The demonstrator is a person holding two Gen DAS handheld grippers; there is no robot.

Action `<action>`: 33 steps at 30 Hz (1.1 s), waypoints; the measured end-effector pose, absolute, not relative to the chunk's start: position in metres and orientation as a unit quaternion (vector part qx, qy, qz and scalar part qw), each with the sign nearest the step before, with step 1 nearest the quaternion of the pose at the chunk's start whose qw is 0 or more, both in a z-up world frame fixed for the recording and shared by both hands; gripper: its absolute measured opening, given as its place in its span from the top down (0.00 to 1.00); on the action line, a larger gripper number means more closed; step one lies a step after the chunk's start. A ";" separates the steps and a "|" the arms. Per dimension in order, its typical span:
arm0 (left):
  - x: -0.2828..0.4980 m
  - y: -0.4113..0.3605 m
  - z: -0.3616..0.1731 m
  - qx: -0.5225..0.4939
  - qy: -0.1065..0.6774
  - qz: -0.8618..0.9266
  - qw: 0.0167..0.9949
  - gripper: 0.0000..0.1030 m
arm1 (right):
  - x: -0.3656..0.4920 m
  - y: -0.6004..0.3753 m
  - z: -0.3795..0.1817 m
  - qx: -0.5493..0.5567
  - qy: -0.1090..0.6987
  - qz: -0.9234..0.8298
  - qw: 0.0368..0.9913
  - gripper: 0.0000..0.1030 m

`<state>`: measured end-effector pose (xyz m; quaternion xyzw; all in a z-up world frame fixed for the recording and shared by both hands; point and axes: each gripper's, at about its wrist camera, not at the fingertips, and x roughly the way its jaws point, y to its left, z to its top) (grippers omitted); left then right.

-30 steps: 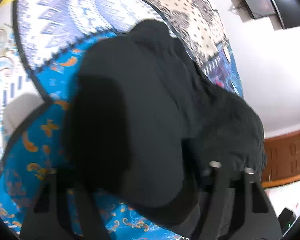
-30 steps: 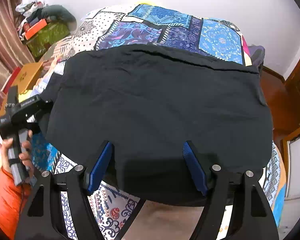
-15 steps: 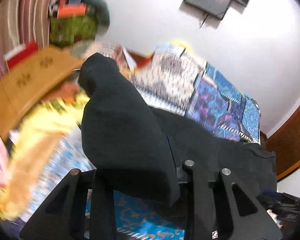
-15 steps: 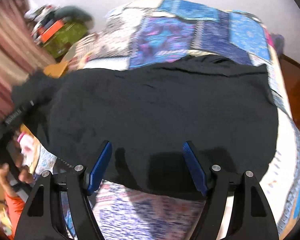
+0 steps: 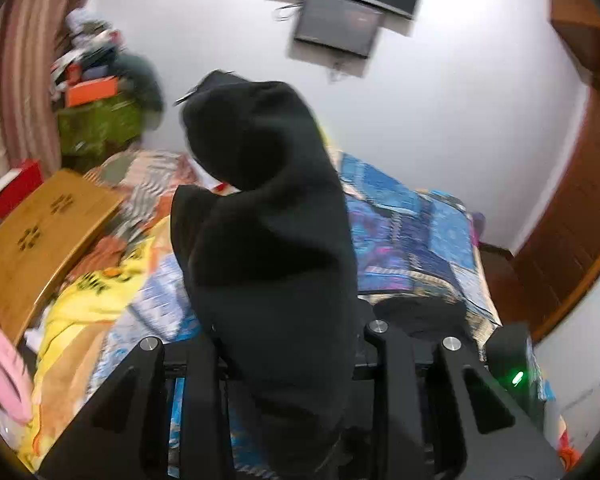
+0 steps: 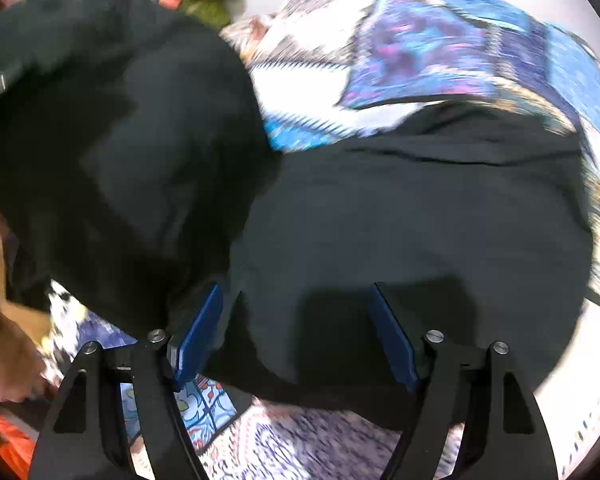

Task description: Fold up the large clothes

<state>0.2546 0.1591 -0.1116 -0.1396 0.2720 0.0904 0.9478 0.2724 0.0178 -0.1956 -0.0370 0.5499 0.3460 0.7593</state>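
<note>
A large black garment (image 6: 420, 216) lies spread on the patchwork bedspread (image 6: 460, 52). My left gripper (image 5: 284, 344) is shut on the garment's left part (image 5: 268, 240) and holds it lifted above the bed; the cloth hides the fingertips. In the right wrist view that lifted part (image 6: 132, 152) hangs folded over toward the middle at the left. My right gripper (image 6: 296, 320) is open, its blue pads (image 6: 198, 336) just above the garment's near edge, holding nothing.
A wooden lap table (image 5: 40, 240) and yellow and pink cloths (image 5: 88, 300) lie at the bed's left. A green box with clutter (image 5: 96, 120) stands in the far corner. A wall screen (image 5: 340, 20) hangs above. A wooden door (image 5: 572, 220) is at the right.
My left gripper has lifted the garment's left part off the bed and swung it up and toward the middle. My right gripper has stayed open near the front edge, shifting slightly.
</note>
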 end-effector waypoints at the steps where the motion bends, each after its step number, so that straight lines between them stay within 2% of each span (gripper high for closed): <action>1: 0.258 0.148 -0.111 -0.132 0.272 0.080 0.950 0.71 | 0.274 0.008 -0.191 -0.031 0.544 0.338 0.767 0.30; 8: 0.287 0.053 -0.127 -0.071 0.309 -0.007 0.948 0.71 | 0.278 -0.112 -0.148 0.009 0.484 0.231 0.844 0.30; 15: 0.305 -0.019 -0.208 -0.022 0.440 -0.090 0.893 0.70 | 0.272 -0.185 -0.149 0.049 0.484 0.175 0.856 0.30; 19: 0.295 -0.022 -0.218 0.003 0.447 -0.090 0.890 0.62 | 0.261 -0.197 -0.149 0.057 0.489 0.174 0.853 0.30; 22: 0.292 -0.020 -0.213 -0.012 0.461 -0.112 0.880 0.37 | 0.256 -0.199 -0.144 0.057 0.487 0.178 0.853 0.30; 23: 0.289 -0.018 -0.208 -0.016 0.466 -0.117 0.877 0.32 | 0.253 -0.199 -0.141 0.058 0.485 0.180 0.854 0.30; 27: 0.271 -0.023 -0.186 0.007 0.462 -0.109 0.880 0.29 | 0.249 -0.197 -0.134 0.065 0.479 0.192 0.854 0.30; 33: 0.250 0.014 -0.150 -0.072 0.440 -0.115 0.888 0.29 | 0.241 -0.167 -0.121 0.063 0.465 0.229 0.853 0.30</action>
